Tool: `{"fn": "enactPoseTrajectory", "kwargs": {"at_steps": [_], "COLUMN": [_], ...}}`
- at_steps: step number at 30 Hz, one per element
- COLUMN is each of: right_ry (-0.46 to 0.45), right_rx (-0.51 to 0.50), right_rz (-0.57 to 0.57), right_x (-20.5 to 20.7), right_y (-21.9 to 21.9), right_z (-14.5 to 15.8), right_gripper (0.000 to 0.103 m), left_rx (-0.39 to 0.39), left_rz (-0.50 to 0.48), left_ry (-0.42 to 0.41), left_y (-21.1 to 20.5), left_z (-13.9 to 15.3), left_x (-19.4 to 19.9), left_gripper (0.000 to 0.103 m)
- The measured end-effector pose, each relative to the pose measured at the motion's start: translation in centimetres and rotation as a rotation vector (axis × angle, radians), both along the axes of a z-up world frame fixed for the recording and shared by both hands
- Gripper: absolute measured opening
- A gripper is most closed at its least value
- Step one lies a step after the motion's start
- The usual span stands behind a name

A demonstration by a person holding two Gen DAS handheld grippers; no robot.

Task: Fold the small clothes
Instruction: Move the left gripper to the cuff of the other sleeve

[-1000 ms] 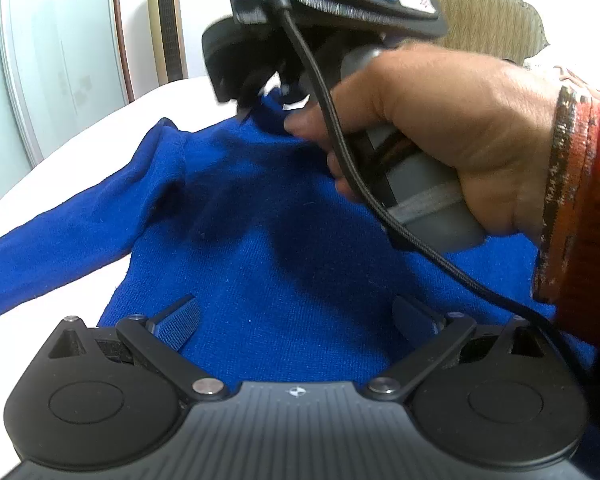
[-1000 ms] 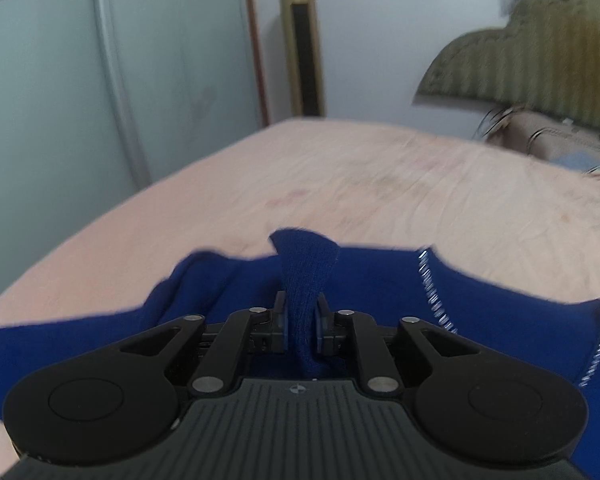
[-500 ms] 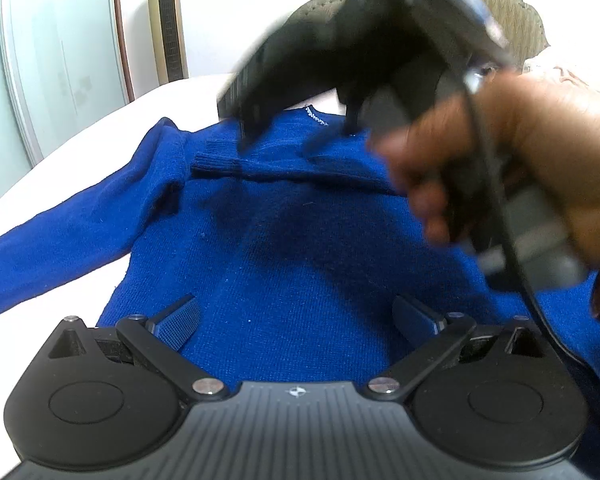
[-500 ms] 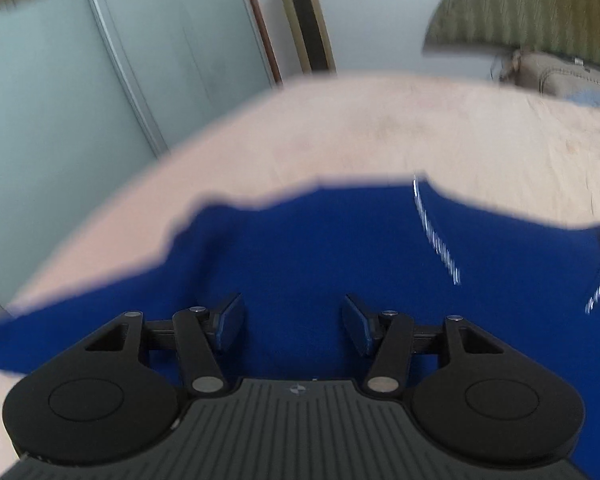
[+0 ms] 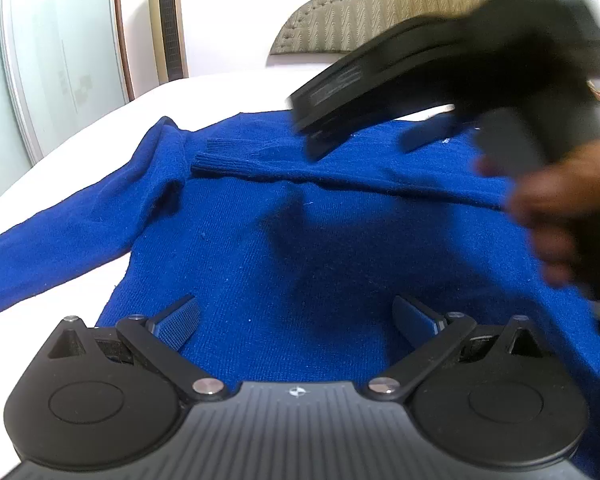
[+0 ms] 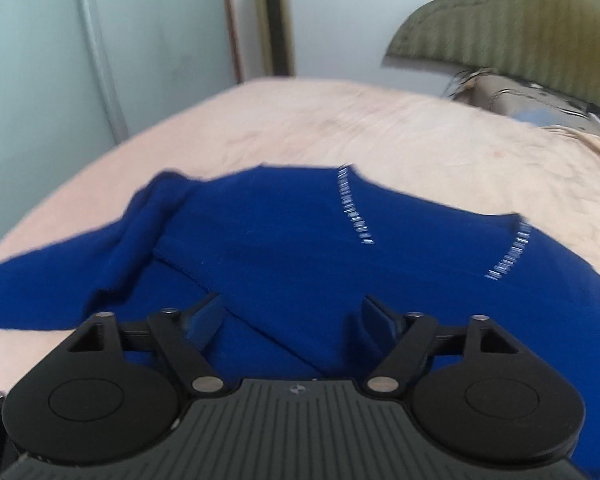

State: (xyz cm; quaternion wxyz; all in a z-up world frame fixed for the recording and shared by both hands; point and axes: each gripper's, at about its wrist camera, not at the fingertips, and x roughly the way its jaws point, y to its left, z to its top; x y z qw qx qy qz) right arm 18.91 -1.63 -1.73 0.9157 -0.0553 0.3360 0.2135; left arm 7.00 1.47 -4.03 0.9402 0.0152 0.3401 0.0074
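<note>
A blue knit sweater lies flat on the bed. One sleeve is folded across the chest, its ribbed cuff to the left. The other sleeve stretches out to the left. My left gripper is open and empty just above the sweater's lower body. My right gripper is open and empty above the chest; in the left wrist view it shows blurred at upper right, held by a hand. The sweater fills the right wrist view, with white stitching at the neck.
The bed sheet extends beyond the sweater. A padded headboard stands at the back right, pillows below it. A tall gold tower appliance and glass wardrobe doors stand at the back left.
My right gripper let go of the sleeve cuff, opened, and lifted up and back to the right. The sleeve now lies across the chest. My left gripper has not moved.
</note>
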Motion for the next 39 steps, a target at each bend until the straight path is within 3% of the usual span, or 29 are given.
{"fn": "enactPoseTrajectory", "kwargs": {"at_steps": [3, 8, 15, 19, 22, 28, 31, 37, 39], "right_ry": [-0.040, -0.079, -0.009, -0.019, -0.030, -0.106, -0.117, -0.125, -0.124], "right_rx": [0.000, -0.041, 0.055, 0.070, 0.073, -0.032, -0.004, 0.033, 0.049], "right_rz": [-0.041, -0.127, -0.281, -0.297, -0.245, -0.198, -0.159, -0.149, -0.159], "right_x": [-2.7, -6.5, -9.1, -9.7, -10.1, -11.3, -11.9, -12.1, -12.2], "right_y": [-2.4, -6.2, -10.6, -11.5, -11.4, -10.0, -9.8, -10.1, -10.4], "right_z": [0.6, -0.2, -3.0, -3.7, -3.7, -3.9, -3.8, -3.4, -3.4], "right_gripper": [0.094, 0.097, 0.098, 0.099, 0.099, 0.102, 0.102, 0.102, 0.102], "left_rx": [0.002, 0.002, 0.001, 0.002, -0.017, -0.052, -0.099, -0.227, -0.340], "left_rz": [0.000, 0.001, 0.001, -0.003, 0.011, 0.189, 0.340, 0.599, 0.656], "left_ry": [0.000, 0.000, 0.001, 0.008, 0.011, -0.075, -0.089, -0.103, -0.072], "left_y": [-0.1, -0.1, 0.0, -0.1, 0.9, 5.8, 10.3, 19.6, 22.6], "left_z": [0.0, 0.0, 0.0, 0.2, 0.9, 3.4, 4.0, 3.6, 2.8], "left_x": [0.1, 0.1, 0.0, 0.1, -0.6, -2.5, -3.5, -6.1, -7.0], "left_gripper": [0.103, 0.103, 0.103, 0.103, 0.103, 0.103, 0.103, 0.103, 0.103]}}
